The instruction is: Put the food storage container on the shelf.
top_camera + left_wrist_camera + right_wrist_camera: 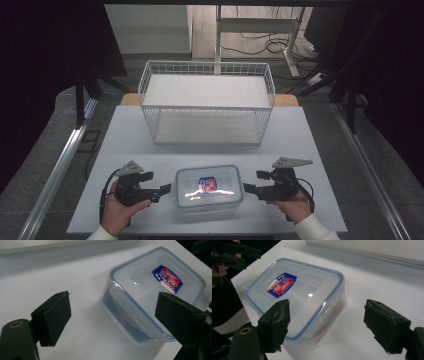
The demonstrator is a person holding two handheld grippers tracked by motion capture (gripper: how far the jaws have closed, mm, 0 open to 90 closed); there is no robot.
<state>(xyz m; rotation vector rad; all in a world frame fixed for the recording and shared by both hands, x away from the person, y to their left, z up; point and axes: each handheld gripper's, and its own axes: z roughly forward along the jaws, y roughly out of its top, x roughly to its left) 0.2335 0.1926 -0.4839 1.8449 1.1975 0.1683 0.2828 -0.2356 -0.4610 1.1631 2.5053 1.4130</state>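
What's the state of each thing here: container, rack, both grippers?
Clear plastic container with blue-edged lid: lid on, flat on the white table, between the grippers, untouched.
White wire two-tier rack: upright behind the container, both shelves bare.
Left gripper: open, jaws beside the container's left end, not touching.
Right gripper: open, jaws beside the container's right end, not touching.

Light falls from overhead onto the white table (300,135), which reads bright and even, while the room on the left and right sinks into near black. A white glare patch sits on the clear container lid (192,187). Both gripper views are soft and slightly grainy; the near black jaws blur at their edges, and faint shadows lie beside the container.
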